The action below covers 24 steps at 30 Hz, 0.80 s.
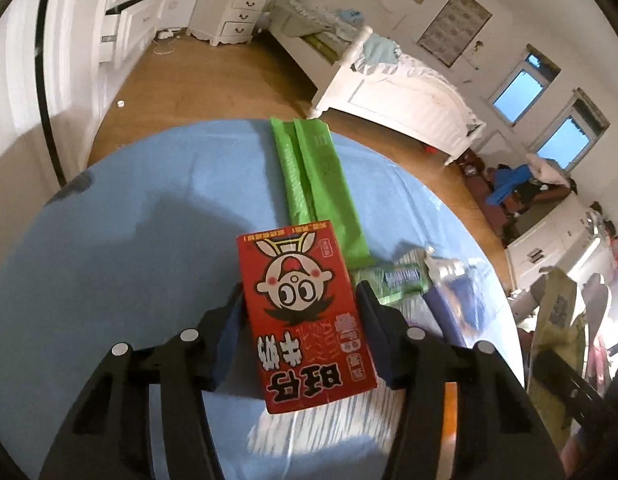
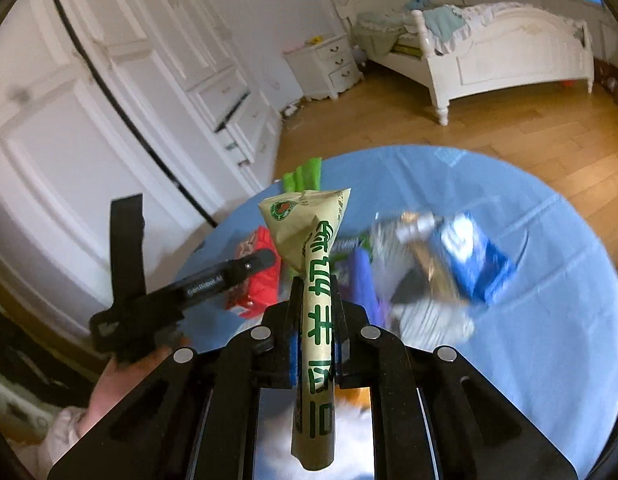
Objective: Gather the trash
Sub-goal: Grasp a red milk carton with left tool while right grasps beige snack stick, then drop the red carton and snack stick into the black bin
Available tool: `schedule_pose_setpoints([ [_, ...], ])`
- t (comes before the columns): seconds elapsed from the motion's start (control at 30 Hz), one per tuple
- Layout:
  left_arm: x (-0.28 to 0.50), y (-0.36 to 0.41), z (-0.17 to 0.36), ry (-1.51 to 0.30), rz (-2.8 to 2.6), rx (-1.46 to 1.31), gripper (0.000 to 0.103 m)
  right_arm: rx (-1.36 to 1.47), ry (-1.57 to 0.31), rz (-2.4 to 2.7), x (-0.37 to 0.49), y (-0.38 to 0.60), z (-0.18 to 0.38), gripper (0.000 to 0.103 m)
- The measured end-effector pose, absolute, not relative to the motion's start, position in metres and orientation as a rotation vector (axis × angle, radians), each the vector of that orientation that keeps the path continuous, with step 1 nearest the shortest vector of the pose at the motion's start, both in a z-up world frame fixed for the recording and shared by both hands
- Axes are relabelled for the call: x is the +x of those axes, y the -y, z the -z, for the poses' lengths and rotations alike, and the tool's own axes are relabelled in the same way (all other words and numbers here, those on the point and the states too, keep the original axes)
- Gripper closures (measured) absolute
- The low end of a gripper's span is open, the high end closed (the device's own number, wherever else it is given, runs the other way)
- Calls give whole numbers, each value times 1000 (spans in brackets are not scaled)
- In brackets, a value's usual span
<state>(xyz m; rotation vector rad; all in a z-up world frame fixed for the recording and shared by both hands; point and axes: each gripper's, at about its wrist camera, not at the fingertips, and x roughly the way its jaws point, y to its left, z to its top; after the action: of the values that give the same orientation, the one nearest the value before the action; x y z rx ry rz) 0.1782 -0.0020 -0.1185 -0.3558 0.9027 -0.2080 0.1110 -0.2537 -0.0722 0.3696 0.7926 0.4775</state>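
Two grippers clamp trash above the table [image 1: 109, 208]: left gripper [image 1: 301, 308] squeezes a red carton [image 1: 305, 312], right gripper [image 2: 317, 300] pinches a beige wrapper [image 2: 315, 280], likely for bagging.

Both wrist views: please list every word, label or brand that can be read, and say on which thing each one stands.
"旺仔牛奶", seen upside down: red milk carton between the left gripper fingers.
"GenRobot.AI": side of the left gripper's black body, in the right wrist view.
Large green Chinese characters: beige paper wrapper in the right gripper; I cannot read them surely.
White print: green wrapper; blurred.
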Motion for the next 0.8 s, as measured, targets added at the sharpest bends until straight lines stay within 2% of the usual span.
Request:
schedule_pose_setpoints([
  [0.2, 122, 31, 67, -776, 346, -281, 50, 517, -698, -447, 68, 305, 92, 91],
  [0.4, 106, 128, 36, -758, 574, -222, 50, 630, -608, -237, 19, 402, 107, 91],
  [0.63, 102, 272, 58, -834, 844, -138, 50, 713, -610, 7, -25, 509, 141, 91],
  [0.8, 103, 347, 91, -924, 960, -85, 50, 772, -631, 99, -39, 546, 175, 91],
])
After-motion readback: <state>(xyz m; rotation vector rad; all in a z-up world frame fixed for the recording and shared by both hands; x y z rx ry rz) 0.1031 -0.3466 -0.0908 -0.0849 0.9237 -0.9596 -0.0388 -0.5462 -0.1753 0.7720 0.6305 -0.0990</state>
